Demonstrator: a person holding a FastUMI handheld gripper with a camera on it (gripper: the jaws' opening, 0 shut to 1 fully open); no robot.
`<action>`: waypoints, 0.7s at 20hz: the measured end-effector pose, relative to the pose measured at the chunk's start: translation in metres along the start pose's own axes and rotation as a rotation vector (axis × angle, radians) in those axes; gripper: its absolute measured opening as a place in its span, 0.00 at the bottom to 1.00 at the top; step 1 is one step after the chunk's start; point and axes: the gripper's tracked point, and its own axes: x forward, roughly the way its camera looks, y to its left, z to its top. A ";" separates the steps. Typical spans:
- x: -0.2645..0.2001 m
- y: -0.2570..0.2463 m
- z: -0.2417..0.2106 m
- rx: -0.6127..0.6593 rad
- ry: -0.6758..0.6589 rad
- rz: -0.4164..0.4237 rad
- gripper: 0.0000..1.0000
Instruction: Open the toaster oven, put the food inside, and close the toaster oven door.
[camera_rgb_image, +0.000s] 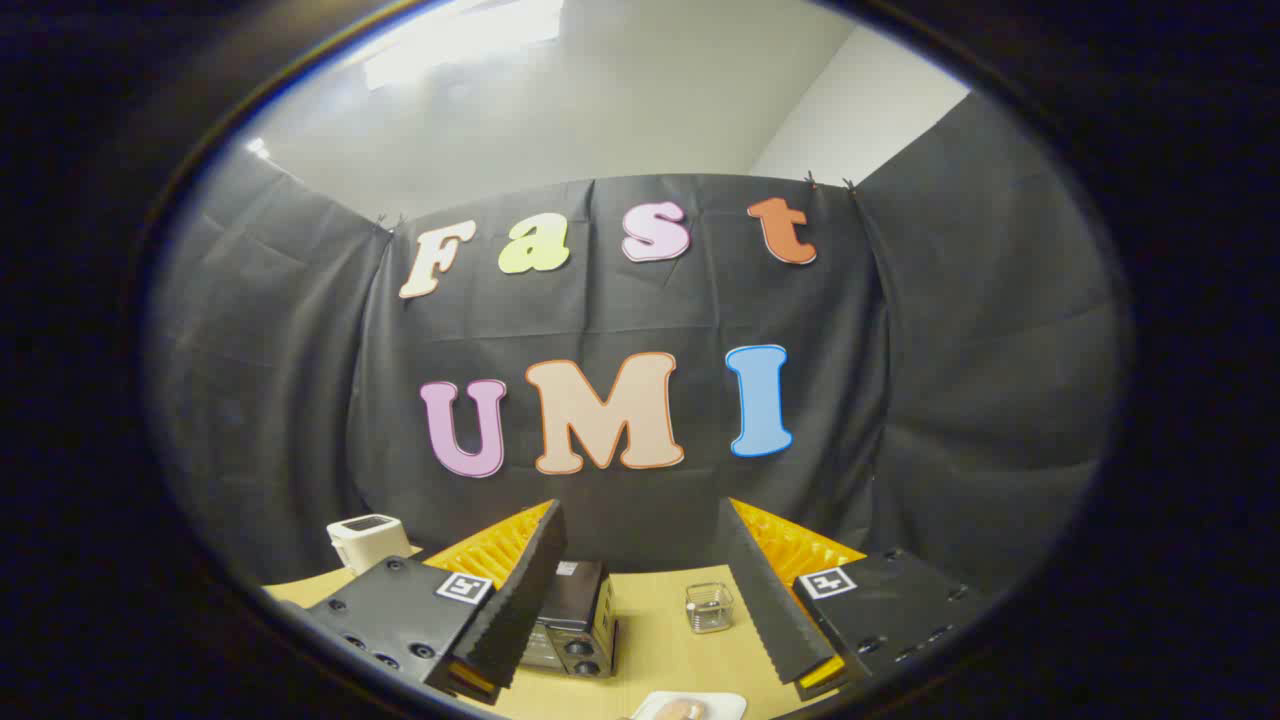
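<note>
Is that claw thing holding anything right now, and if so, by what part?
Nothing is held. The gripper has its fingers spread wide apart over the table, with the toaster oven, a small glass and the food on its plate untouched.

Gripper (640, 620) fingers spread wide, nothing betw. them, above desk (655, 650). Oven (575, 620) on desk just ahead, by left finger. Jar (709, 607) right of oven. Plate (690, 706) w/ food (677, 711) nearer, betw. fingers. Toaster (368, 541) far left, behind.

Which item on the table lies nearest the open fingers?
The white plate with food, lying between the open gripper's fingers; the toaster oven, glass jar and white box lie beyond.
</note>
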 end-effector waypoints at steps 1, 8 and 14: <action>0.000 0.002 0.000 0.004 0.007 -0.008 0.95; 0.003 0.017 0.019 0.028 0.001 -0.007 0.95; 0.003 0.035 0.027 0.021 -0.009 0.010 0.95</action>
